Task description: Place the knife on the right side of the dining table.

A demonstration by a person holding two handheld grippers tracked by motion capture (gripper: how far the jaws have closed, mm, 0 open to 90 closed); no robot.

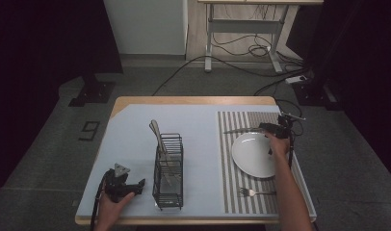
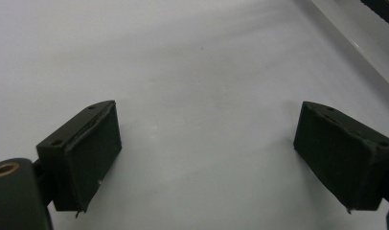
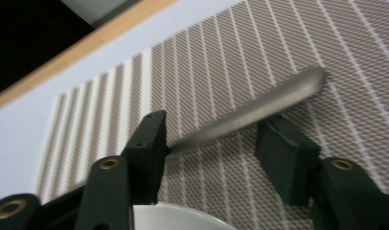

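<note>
**Knife between parted jaws on the striped mat**

High view: the right hand-held gripper (image 1: 273, 129) sits beyond the white plate (image 1: 254, 155), over a knife (image 1: 239, 130) lying on the striped placemat (image 1: 227, 192). The left hand-held gripper (image 1: 136, 185) rests near the wire caddy (image 1: 168, 168).

Left gripper view: its jaws stand wide apart over bare tabletop (image 2: 192, 72), holding nothing.

Right gripper view: the knife (image 3: 259, 108) lies on the mat between the parted jaws, touching one pad, unclamped.

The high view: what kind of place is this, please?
Probably a lab or studio set up for recording, not a dining room: a lone table on grey carpet, a desk frame with loose cables, dark curtains around.
</note>
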